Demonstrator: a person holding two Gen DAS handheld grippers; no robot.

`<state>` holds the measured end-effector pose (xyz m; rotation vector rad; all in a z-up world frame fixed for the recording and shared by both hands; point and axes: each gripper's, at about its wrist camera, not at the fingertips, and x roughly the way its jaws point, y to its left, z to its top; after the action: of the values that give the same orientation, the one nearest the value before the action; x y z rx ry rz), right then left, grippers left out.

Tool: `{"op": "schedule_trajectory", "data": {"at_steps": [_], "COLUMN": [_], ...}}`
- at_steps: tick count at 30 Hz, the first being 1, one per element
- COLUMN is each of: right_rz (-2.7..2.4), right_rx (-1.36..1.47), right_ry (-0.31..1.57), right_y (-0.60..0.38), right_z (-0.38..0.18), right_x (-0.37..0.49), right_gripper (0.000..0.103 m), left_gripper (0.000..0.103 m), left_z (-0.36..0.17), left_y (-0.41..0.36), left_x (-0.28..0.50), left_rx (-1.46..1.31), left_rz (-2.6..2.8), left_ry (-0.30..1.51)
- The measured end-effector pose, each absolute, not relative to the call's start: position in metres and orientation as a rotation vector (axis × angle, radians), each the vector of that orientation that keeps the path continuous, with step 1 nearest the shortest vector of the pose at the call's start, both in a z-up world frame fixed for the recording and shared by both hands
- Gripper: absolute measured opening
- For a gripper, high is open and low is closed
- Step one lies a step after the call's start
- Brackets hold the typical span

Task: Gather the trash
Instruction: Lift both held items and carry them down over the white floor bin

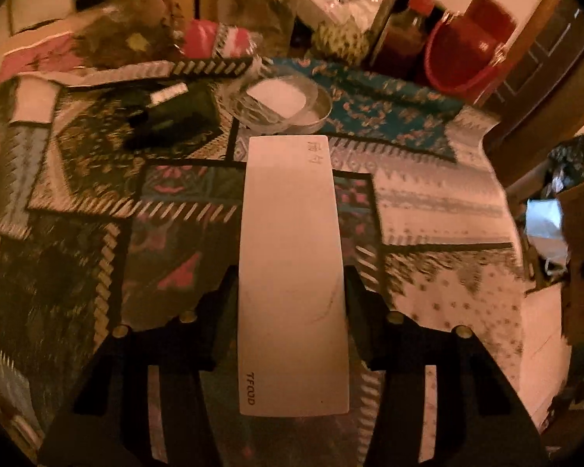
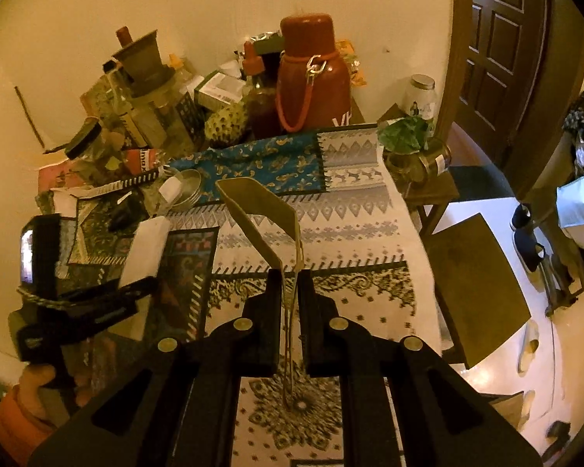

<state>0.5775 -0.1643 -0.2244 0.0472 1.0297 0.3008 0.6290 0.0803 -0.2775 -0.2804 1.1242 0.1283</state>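
A long white flat box (image 1: 292,272) printed "TFOOD" points away from me between the fingers of my left gripper (image 1: 292,284). The pads press on its two long sides and it hangs above the patterned tablecloth (image 1: 428,210). In the right wrist view the same white box (image 2: 148,245) and my left gripper (image 2: 132,288) show at the left, with a hand (image 2: 39,381) in an orange sleeve below. My right gripper (image 2: 290,276) is shut on a flattened brown paper bag (image 2: 261,214), whose open end stands up over the table.
A metal bowl (image 1: 319,116) with a white lid and a black object (image 1: 171,116) lie at the table's far side. Bottles, jars and a red flask (image 2: 311,74) crowd the wall. A wooden chair (image 2: 479,284) and a door (image 2: 502,39) stand to the right.
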Motion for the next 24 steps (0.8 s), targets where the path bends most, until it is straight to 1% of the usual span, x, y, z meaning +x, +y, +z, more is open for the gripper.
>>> {"op": "schedule_trajectory", "data": {"at_steps": [4,11,16,24], "right_rz": [0.346,0.425,0.452,0.464], "right_rx": [0.032,0.015,0.029,0.07], "right_ry": [0.992,0.897,0.841,0.717], "right_y": [-0.18,-0.2,-0.207,-0.213], "right_z": [-0.209,-0.171,-0.144,-0.094], "right_x": [0.566,0.546,0.53,0.478], "right_gripper": [0.008,0.008,0.008,0.008], "left_gripper": [0.05,0.05,0.05,0.05], "left_z": [-0.244,-0.169,-0.118,-0.063], "left_y": [0.068,0.036,0.016,0.009], "left_x": [0.598,0.54,0.51,0.46], "left_rx": [-0.295,-0.305,-0.261,-0.234], "left_rz": [0.155,0.166,0.154,0.074], "left_ry": [1.054,0.88,0.777,0.641]}}
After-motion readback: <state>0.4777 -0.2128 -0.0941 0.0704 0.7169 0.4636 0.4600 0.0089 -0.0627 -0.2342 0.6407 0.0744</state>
